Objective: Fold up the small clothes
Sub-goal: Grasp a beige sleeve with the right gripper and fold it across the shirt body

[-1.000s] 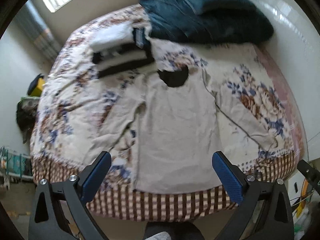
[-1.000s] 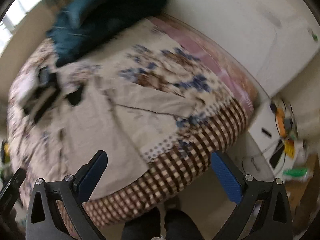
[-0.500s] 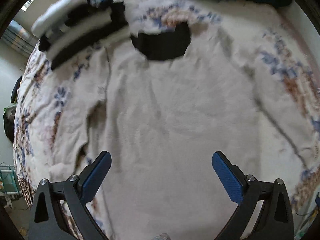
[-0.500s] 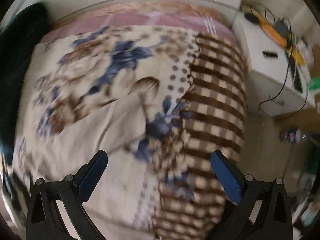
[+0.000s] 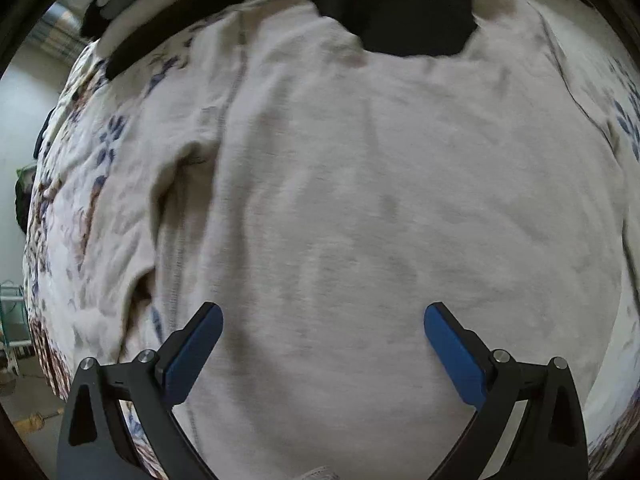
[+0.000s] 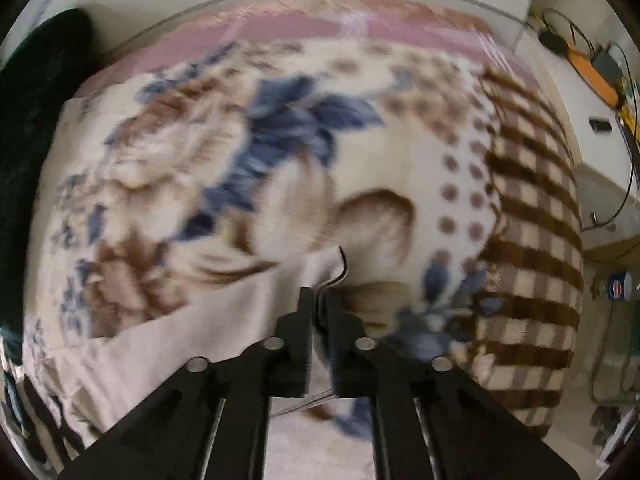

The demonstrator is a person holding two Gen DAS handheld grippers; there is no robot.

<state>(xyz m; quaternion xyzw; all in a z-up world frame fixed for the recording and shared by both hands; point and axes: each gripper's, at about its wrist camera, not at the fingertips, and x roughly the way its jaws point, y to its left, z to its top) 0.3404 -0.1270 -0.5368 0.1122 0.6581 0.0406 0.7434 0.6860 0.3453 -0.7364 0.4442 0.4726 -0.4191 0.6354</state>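
One gripper has changed its state in the last half second — the right gripper (image 6: 320, 296), which stood wide apart over the blanket's corner, now has its jaws pressed together on the end of the shirt's right sleeve (image 6: 224, 312), a thin dark-edged hem showing just above the fingertips. The left gripper (image 5: 322, 332) has not closed: its blue pads (image 5: 192, 354) remain spread wide, and it has dropped closer to the shirt (image 5: 380, 208), so the pale body fills nearly the whole left wrist view, with the dark neck opening (image 5: 408, 20) at the top. I cannot tell whether the pads touch the cloth yet.

The shirt lies flat, front up, on the floral blanket (image 6: 168, 160), its left sleeve (image 5: 132, 248) slack beside the body. A striped garment (image 5: 180, 12) sits beyond the collar.

This reads as the start of the first fold — sleeve end secured, ready to be carried across the body. The left tool looks placed to pin the body or take the hem. The right view is blurred, so how much sleeve is caught is uncertain.
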